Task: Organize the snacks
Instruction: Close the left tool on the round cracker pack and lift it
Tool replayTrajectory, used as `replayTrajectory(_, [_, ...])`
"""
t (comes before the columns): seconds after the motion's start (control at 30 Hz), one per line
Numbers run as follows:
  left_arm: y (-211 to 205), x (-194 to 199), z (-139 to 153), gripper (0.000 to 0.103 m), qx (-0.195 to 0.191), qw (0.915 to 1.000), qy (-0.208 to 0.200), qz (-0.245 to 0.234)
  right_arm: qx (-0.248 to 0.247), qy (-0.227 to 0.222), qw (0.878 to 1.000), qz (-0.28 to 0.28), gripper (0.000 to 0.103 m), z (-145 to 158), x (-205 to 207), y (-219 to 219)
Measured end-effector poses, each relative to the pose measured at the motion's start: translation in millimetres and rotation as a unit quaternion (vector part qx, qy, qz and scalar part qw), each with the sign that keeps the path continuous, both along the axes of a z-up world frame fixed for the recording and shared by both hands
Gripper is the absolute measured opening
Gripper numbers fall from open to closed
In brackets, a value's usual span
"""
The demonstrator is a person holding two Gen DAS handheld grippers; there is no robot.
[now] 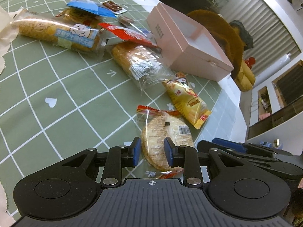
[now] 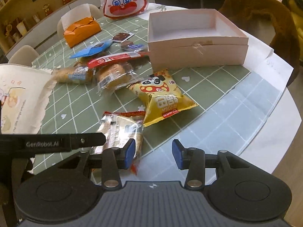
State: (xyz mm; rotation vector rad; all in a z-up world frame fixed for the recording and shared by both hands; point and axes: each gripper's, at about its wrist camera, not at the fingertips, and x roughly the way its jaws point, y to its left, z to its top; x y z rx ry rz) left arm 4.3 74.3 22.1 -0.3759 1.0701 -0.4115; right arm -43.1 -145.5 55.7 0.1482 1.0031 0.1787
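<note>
Straddling: left gripper (image 1: pixel 152 153) pads sit either side of the rice cracker packet (image 1: pixel 166 141); whether they press it cannot be told.
Cut off: packet's near end behind gripper body.
Right view only: pink box (image 2: pixel 197 54) interior, bare.
Right gripper (image 2: pixel 153 154): jaws apart, holding nothing, packet beside left pad.

We carry two black grippers: the left gripper (image 1: pixel 152 153) and right gripper (image 2: pixel 153 153) have blue fingertip pads, silver pivot screws, ribbed grey bodies, and "GenRobot.AI" lettering at left.
</note>
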Motion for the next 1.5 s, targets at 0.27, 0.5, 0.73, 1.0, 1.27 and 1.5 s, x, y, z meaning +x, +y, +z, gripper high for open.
replayTrajectory(0.27, [1.7, 1.5, -2.2, 0.032, -0.007, 1.0000, -0.001, 0.004, -0.024, -0.004, 0.999, 0.031, 0.043, -9.5, 4.9, 8.7])
replayTrajectory(0.5, [-0.9, 3.1, -2.8, 0.037, -0.030, 0.9995, 0.000, -0.005, -0.032, -0.011, 0.999, 0.037, 0.043, -9.0, 4.0, 5.4])
replayTrajectory(0.73, [-7.6, 0.6, 22.5, 0.041, -0.076, 0.9967, -0.017, -0.024, -0.006, -0.002, 1.000, 0.016, 0.043, -11.9, 6.7, -18.6])
replayTrajectory(1.0, [-47.1, 2.9, 32.3, 0.041, 0.004, 0.9978, -0.050, -0.042, 0.001, 0.003, 1.000, 0.003, 0.042, -19.7, 5.2, -35.9])
replayTrajectory(1.27, [-65.8, 9.8, 17.7, 0.040, -0.010, 0.9976, -0.027, -0.064, -0.014, -0.008, 1.000, 0.013, 0.043, -20.6, 1.4, -33.5])
replayTrajectory(1.5, [-65.7, 10.3, 15.4, 0.033, -0.009, 0.9977, -0.035, -0.057, -0.018, -0.011, 1.000, 0.016, 0.043, -20.6, -0.9, -33.6])
